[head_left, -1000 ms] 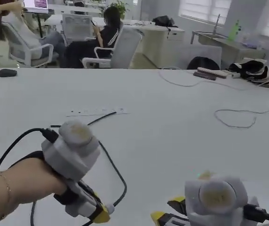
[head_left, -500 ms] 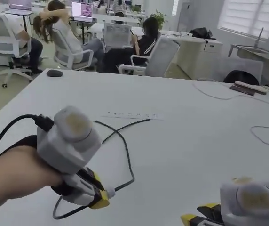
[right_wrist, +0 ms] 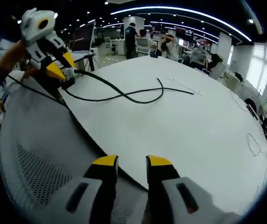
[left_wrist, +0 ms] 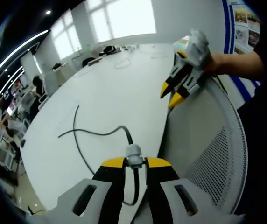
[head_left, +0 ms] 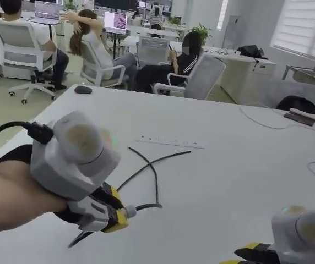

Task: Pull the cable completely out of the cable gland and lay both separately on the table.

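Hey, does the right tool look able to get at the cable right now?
Probably yes. The right tool is empty, jaws apart, and bare table lies between it and the cable, which trails loose from the gland clamped in the left tool.

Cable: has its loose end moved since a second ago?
Yes. The cable's loose end lay at the white strip earlier; now it lies clear of it, dragged toward the left gripper holding the cable gland.
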Demonstrator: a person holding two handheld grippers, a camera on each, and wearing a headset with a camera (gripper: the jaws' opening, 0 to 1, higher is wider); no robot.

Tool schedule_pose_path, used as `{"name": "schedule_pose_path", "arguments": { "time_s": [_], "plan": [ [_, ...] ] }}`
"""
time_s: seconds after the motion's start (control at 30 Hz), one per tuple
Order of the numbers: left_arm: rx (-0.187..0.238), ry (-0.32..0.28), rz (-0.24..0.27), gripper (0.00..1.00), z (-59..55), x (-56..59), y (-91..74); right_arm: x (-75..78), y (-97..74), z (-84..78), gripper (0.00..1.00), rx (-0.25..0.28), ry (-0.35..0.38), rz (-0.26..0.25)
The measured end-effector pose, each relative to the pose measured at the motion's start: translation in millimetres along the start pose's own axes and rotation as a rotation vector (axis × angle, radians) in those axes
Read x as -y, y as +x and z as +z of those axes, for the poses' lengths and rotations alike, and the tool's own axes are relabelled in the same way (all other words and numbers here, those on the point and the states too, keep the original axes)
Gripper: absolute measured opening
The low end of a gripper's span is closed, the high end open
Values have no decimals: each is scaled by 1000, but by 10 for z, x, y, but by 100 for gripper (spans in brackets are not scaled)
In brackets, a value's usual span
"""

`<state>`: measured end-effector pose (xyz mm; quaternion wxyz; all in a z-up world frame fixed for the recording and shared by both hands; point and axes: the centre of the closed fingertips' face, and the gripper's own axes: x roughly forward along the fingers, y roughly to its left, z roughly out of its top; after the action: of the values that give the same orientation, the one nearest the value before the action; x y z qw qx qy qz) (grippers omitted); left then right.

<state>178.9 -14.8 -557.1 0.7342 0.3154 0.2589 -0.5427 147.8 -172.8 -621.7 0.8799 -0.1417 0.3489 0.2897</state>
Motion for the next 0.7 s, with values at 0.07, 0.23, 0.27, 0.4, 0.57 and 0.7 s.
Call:
{"name": "schedule_pose_path", "arguments": {
  "time_s": [0.07,0.23,0.27,0.4,0.57,0.7],
  "plan": [
    [7,53,19,17,48,-13,-52,-103,-56,192,22,36,-107,72],
    [25,94,35,17,87,15,-130,-418,-174,751,23,169,-241,260],
    [25,96,31,17,77,24,-123,-456,-177,831,24,185,-258,279],
    [-1,215,14,17,8,135,-53,-685,-120,1105,26,236,-304,393],
    [-3,362,35,17,9,206,43,-938,84,1189,26,197,-390,529],
    [-5,489,58,17,20,278,86,-1044,235,1038,27,86,-449,599]
  ]
}}
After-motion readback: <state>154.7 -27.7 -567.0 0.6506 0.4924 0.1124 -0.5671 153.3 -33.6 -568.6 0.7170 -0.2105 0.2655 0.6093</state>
